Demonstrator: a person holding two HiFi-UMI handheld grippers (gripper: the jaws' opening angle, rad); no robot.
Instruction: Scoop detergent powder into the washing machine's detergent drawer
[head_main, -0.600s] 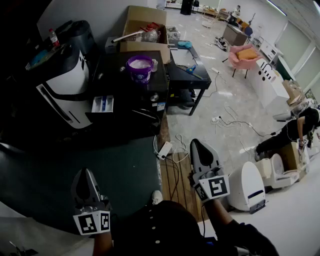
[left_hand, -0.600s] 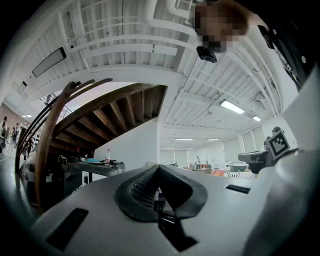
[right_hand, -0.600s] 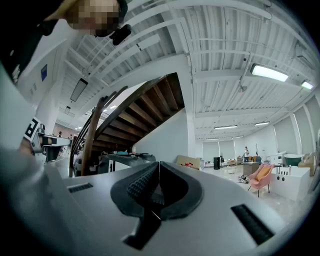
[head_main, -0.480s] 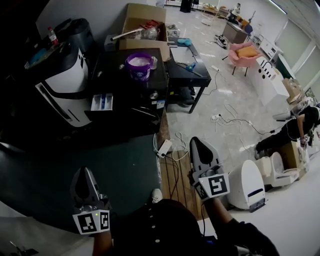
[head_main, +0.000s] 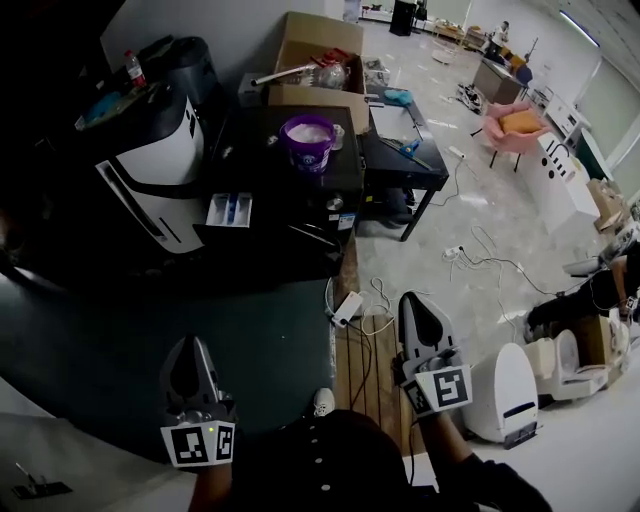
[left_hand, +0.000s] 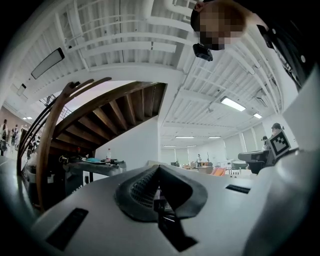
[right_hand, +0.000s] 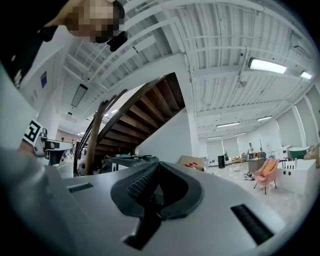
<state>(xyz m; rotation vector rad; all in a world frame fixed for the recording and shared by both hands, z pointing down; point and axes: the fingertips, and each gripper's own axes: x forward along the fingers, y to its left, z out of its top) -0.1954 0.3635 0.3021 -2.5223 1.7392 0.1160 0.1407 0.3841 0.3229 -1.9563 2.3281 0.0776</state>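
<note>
In the head view a white washing machine (head_main: 150, 170) stands at the far left with its detergent drawer (head_main: 229, 209) pulled out. A purple tub of white powder (head_main: 308, 140) sits on the black cabinet (head_main: 290, 190) beside it. My left gripper (head_main: 192, 348) is low in the frame over the dark mat, shut and empty. Further right, my right gripper (head_main: 413, 302) is held over the wooden board, also shut and empty. Both are well short of the machine. In the left gripper view the left gripper (left_hand: 158, 168) shows closed pads, and so does the right gripper (right_hand: 158, 164) in its own view.
An open cardboard box (head_main: 318, 52) stands behind the tub. A low black table (head_main: 405, 155) is to its right. A power strip and cables (head_main: 350, 302) lie on the floor by a wooden board (head_main: 362, 365). White appliances (head_main: 505, 385) and a pink chair (head_main: 520, 122) are at the right.
The head view has shifted, so the washing machine, drawer and tub now sit further right and lower in the frame. Both grippers stay low and shut.
</note>
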